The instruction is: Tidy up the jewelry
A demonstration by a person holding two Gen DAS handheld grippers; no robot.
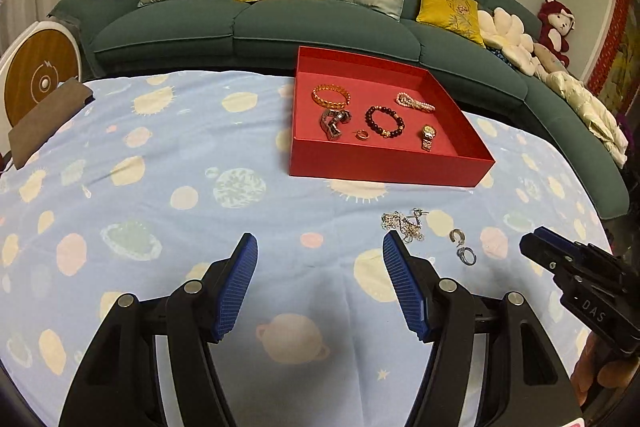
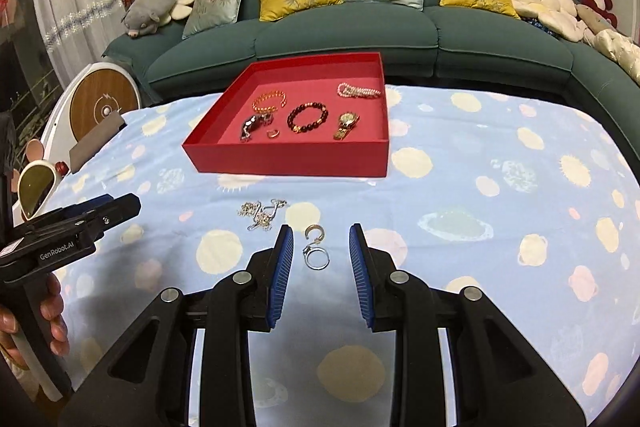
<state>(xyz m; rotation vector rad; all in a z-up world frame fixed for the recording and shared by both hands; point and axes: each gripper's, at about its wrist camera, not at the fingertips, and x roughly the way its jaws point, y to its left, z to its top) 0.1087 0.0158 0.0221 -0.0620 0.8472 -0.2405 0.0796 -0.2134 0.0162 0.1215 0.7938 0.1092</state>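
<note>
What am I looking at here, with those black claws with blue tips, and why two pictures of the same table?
These are two hand-held grabbers, each with a camera looking along its two fingers. One picture is from the left gripper, the other from the right gripper; each also catches the other tool at its edge, with the person's hand on its handle. Both stand open and hold nothing. On the blue tablecloth sits a red box with bracelets, a watch and a small ring inside. Still outside lie a silver chain, a hook-shaped piece and a silver ring, which lies between the right gripper's fingers, untouched.
</note>
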